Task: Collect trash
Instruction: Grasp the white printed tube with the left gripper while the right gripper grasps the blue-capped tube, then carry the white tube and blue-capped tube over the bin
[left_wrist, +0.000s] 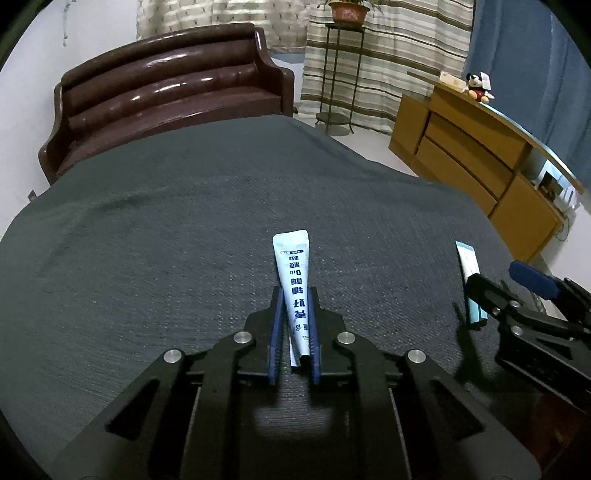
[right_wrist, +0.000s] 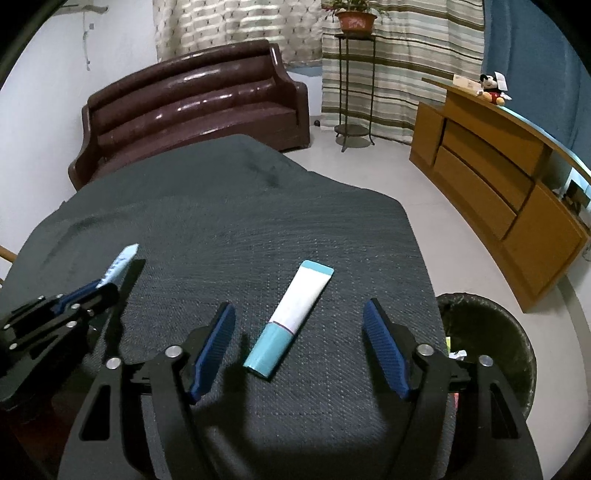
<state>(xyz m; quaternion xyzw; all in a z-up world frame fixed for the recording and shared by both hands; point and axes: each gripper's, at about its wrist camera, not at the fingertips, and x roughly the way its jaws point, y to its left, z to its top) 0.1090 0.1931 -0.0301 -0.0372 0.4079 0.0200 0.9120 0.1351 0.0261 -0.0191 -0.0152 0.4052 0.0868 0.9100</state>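
Observation:
My left gripper (left_wrist: 294, 295) is shut on a pale blue tube with dark Chinese print (left_wrist: 293, 280), its flat end pointing forward over the dark grey cloth (left_wrist: 184, 221). That tube's tip also shows in the right wrist view (right_wrist: 120, 264), held in the left gripper (right_wrist: 98, 286). My right gripper (right_wrist: 299, 310) is open and empty. A white tube with a teal cap (right_wrist: 290, 319) lies on the cloth between its blue pads (right_wrist: 216, 343), not touched. It shows at the right of the left wrist view (left_wrist: 471, 284), beside the right gripper (left_wrist: 498, 284).
A black bin (right_wrist: 491, 339) with some litter stands on the floor at the table's right edge. A brown sofa (right_wrist: 192, 110) is beyond the table. A wooden cabinet (right_wrist: 498, 177) runs along the right, a plant stand (right_wrist: 354, 85) by the curtains.

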